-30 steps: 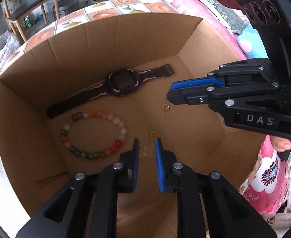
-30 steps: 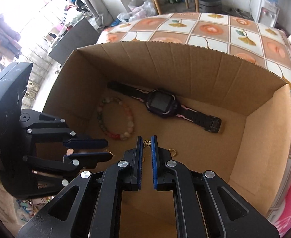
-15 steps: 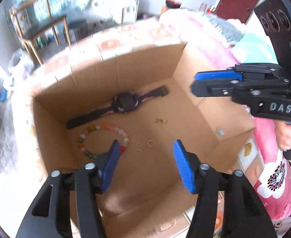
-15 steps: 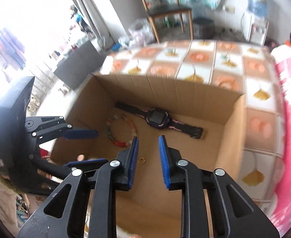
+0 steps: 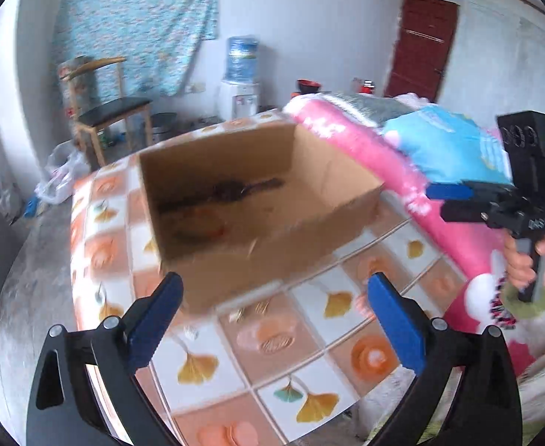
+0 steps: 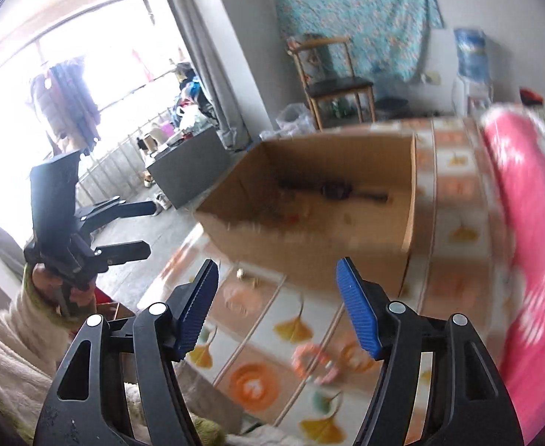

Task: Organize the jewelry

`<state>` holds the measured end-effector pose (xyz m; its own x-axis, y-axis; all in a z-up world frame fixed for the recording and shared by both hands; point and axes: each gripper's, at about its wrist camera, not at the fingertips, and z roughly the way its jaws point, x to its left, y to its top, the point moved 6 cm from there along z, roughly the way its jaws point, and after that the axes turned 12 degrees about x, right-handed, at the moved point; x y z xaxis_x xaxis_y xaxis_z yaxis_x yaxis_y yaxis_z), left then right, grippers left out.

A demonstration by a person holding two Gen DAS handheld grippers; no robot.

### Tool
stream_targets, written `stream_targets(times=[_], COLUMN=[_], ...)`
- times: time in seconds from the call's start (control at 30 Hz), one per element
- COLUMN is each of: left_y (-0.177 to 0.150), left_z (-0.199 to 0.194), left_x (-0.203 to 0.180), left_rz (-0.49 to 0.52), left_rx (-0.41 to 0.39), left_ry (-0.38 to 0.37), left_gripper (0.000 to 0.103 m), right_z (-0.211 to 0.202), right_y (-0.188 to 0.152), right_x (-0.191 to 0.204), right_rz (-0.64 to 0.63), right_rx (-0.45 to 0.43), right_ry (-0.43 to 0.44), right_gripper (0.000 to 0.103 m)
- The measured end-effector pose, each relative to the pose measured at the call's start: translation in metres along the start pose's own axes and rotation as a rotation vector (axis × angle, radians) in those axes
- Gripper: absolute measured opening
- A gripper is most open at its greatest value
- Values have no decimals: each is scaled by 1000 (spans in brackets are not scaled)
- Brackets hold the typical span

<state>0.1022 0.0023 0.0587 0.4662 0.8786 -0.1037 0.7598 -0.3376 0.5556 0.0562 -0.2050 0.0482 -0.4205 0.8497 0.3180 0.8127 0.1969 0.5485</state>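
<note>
An open cardboard box (image 5: 272, 256) stands on the tiled table (image 5: 346, 334). On its floor lie a black watch (image 5: 231, 189) and a blurred bead bracelet (image 5: 198, 228). The right wrist view shows the same box (image 6: 309, 260) and watch (image 6: 333, 190). My left gripper (image 5: 272, 282) hangs outside the box, above the table in front of it; its jaws are opening wide and nothing is between them. My right gripper (image 6: 276, 265) is also outside the box, its jaws opening and empty. Each shows in the other's view: right gripper (image 5: 439, 202), left gripper (image 6: 149, 228).
Small gold pieces (image 6: 246, 277) lie on the table by the box's near wall, and a blurred pinkish bead ring (image 6: 315, 362) lies nearer me. A pink quilt (image 5: 365, 141) borders the table's right side. A chair (image 5: 112, 111) and water dispenser (image 5: 240, 74) stand behind.
Both grippers have pulled back and up out of the box and now hang over the table in front of it. Both have gone from nearly shut to wide open. The jewelry stays in the box.
</note>
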Motion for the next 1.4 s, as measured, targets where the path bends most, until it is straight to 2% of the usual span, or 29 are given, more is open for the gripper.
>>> stream_targets(times=[0.13, 0.27, 0.47, 0.57, 0.63, 0.7, 0.77, 0.83, 1.0, 1.1, 1.27, 1.4], left_y=[-28, -44, -50, -51, -51, -51, -51, -51, -53, -54, -52, -53], left_z=[32, 61, 96, 99, 97, 95, 95, 99, 116, 122, 124, 123], left_x=[8, 15, 24, 39, 57, 69, 81, 87, 89, 89, 89, 90], left_rz=[-77, -61, -2, -26, -73, -96, -110, -107, -75, -67, -52, -44], left_rx=[10, 11, 38, 20, 4, -3, 6, 25, 94, 115, 120, 132], left_ry=[54, 134, 200, 198, 194, 192, 192, 185, 177, 170, 163, 159], left_gripper=[97, 97, 97, 97, 96, 89, 81, 67, 49, 40, 34, 22], right_z=[45, 88, 133, 147, 154, 165, 174, 182, 191, 195, 201, 204], right_y=[-11, -6, -2, 2, 3, 5, 6, 7, 8, 7, 7, 9], right_x=[17, 33, 40, 42, 47, 53, 60, 66, 74, 80, 85, 88], right_rz=[-6, -53, -69, -46, -39, -44, -60, -79, -128, -165, -195, -215], right_rx=[21, 43, 114, 134, 141, 151, 160, 164, 171, 178, 197, 209], right_ry=[-48, -83, -91, -55, -37, -22, -17, -32, -61, -86, -97, -98], right_gripper=[63, 63, 47, 37, 36, 30, 30, 28, 27, 27, 27, 27])
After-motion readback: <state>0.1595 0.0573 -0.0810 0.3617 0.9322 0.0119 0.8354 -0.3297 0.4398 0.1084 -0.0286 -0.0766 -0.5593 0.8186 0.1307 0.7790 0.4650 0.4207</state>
